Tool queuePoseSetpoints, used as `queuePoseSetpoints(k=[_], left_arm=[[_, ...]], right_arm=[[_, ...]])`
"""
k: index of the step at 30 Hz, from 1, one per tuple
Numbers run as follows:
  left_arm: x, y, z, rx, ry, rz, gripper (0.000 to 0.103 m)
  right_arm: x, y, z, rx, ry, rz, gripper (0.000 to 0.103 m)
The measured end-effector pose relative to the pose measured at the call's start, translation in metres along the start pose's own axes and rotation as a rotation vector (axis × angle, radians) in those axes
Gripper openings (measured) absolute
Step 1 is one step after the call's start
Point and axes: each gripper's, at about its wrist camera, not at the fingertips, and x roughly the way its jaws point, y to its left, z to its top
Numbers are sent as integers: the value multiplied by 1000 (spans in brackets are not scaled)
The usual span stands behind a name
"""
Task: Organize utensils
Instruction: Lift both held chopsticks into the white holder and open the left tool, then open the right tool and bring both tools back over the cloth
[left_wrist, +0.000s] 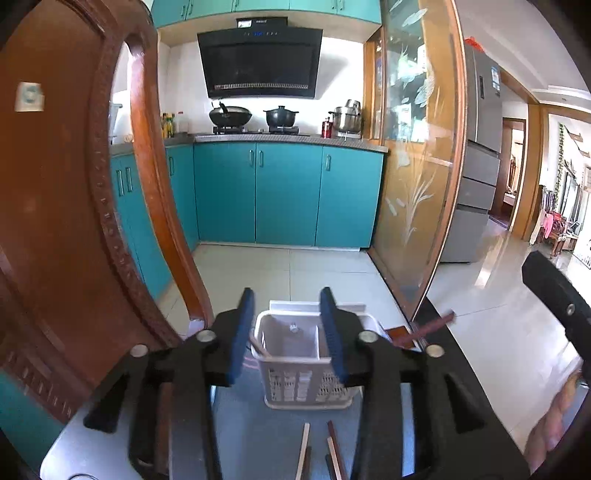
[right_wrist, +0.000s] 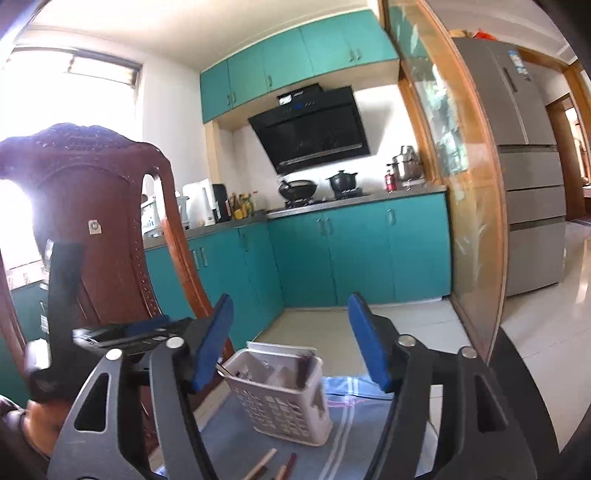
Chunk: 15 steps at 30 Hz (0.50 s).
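Observation:
A white perforated utensil basket (left_wrist: 308, 386) with two compartments stands on a blue cloth; it also shows in the right wrist view (right_wrist: 284, 402). A chopstick (left_wrist: 259, 349) leans in its left compartment. Several loose chopsticks (left_wrist: 332, 448) lie on the cloth in front of the basket, also seen in the right wrist view (right_wrist: 275, 463). My left gripper (left_wrist: 290, 332) is open and empty, its blue pads on either side of the basket. My right gripper (right_wrist: 291, 343) is open and empty above the basket. A dark utensil (right_wrist: 304, 371) stands in the basket's right compartment.
A carved wooden chair back (left_wrist: 74, 221) stands close on the left, also in the right wrist view (right_wrist: 103, 229). A brown stick (left_wrist: 430, 326) lies at the table's dark right edge. Teal kitchen cabinets (left_wrist: 284, 192) and a glass partition (left_wrist: 417, 166) lie beyond.

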Motion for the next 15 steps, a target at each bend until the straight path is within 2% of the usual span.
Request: queuePoseSetpoints(k=[2, 5, 9, 12, 15], left_arm=[[-14, -5, -13, 7, -13, 2, 52], [-32, -15, -41, 37, -10, 4, 56], [-46, -26, -85, 78, 32, 30, 60], [-47, -23, -120, 64, 103, 37, 63], [-37, -14, -154, 17, 210, 50, 63]], right_arm=[[-6, -10, -16, 6, 11, -19, 70], [-9, -25, -40, 46, 57, -27, 70], [-9, -39, -68, 33, 140, -79, 70], [-2, -47, -88, 30, 257, -110, 70], [14, -51, -111, 4, 410, -166, 70]])
